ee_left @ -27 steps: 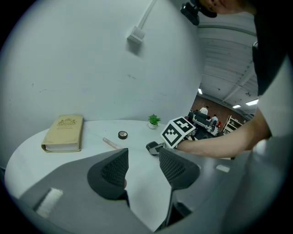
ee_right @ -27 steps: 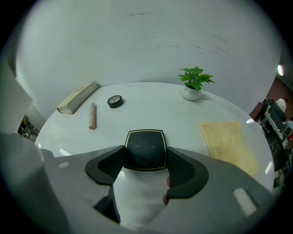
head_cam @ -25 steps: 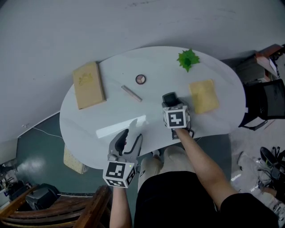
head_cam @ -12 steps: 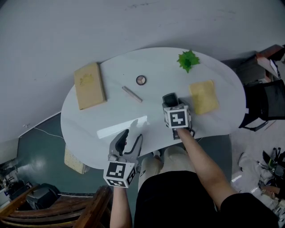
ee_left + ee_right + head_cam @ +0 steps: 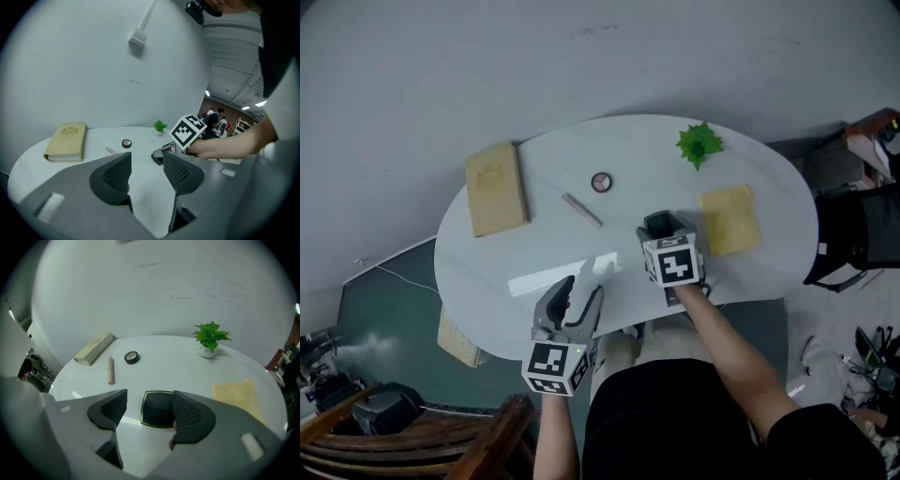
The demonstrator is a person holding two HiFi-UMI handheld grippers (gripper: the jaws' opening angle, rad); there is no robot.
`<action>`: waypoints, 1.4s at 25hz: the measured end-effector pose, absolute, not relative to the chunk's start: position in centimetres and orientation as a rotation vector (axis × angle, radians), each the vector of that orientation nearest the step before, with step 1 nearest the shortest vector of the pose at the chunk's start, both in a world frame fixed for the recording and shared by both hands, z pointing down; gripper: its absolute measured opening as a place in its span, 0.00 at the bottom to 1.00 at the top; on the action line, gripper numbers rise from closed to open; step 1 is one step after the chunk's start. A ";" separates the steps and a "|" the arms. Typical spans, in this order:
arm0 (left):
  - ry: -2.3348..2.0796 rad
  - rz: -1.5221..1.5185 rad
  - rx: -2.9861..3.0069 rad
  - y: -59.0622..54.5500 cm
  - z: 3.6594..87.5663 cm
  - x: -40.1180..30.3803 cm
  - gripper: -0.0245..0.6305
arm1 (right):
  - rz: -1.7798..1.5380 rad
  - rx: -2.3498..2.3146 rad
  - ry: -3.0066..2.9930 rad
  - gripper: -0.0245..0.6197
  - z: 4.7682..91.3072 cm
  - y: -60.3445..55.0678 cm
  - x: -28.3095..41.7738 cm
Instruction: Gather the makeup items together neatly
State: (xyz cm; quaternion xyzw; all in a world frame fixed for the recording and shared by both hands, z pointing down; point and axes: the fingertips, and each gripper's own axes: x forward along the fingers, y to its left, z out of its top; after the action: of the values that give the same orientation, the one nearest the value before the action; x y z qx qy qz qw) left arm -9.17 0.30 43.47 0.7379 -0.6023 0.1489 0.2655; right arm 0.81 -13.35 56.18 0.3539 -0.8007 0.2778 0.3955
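Jaws of right gripper [image 5: 150,400] gape above black compact [image 5: 157,412].

No legible txt anywhere. Tan book [image 5: 66,142]: gold crest + a line of lettering on cover, too small/blurred to read. Left marker cube [image 5: 555,367] & right marker cube [image 5: 673,262] carried b/w square code patterns only, no letters or nos.

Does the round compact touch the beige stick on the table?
No, the round compact and the beige stick lie apart, bare table between them.
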 end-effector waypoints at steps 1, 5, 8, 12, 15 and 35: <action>-1.635 0.401 1.991 0.1 43.3 -9.2 0.36 | 0.690 0.883 -2.045 0.51 55.8 -13.3 0.3; -1.671 0.390 1.975 -0.5 42.7 -9.2 0.36 | 0.645 0.786 -2.106 0.50 54.7 -12.8 -2.2; -1.697 0.377 1.958 -1.0 42.6 -9.3 0.36 | 0.623 0.692 -2.144 0.50 54.2 -12.2 -4.1; -1.739 0.366 1.928 -1.3 42.7 -9.6 0.36 | 0.582 0.579 -2.188 0.45 53.8 -11.6 -6.2; -1.780 0.354 1.898 -1.3 42.4 -9.9 0.36 | 0.532 0.494 -2.211 0.43 53.7 -11.1 -7.5; -1.889 0.303 1.721 2.9 43.2 -12.6 0.36 | 0.310 0.334 -2.147 0.26 57.7 -10.1 -12.4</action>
State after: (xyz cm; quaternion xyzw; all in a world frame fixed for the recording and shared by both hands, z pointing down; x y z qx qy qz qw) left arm -12.56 2.88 43.19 0.6419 -0.7047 0.1129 0.2805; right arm -12.41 -10.07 57.65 0.1354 -0.8706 0.1258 0.4559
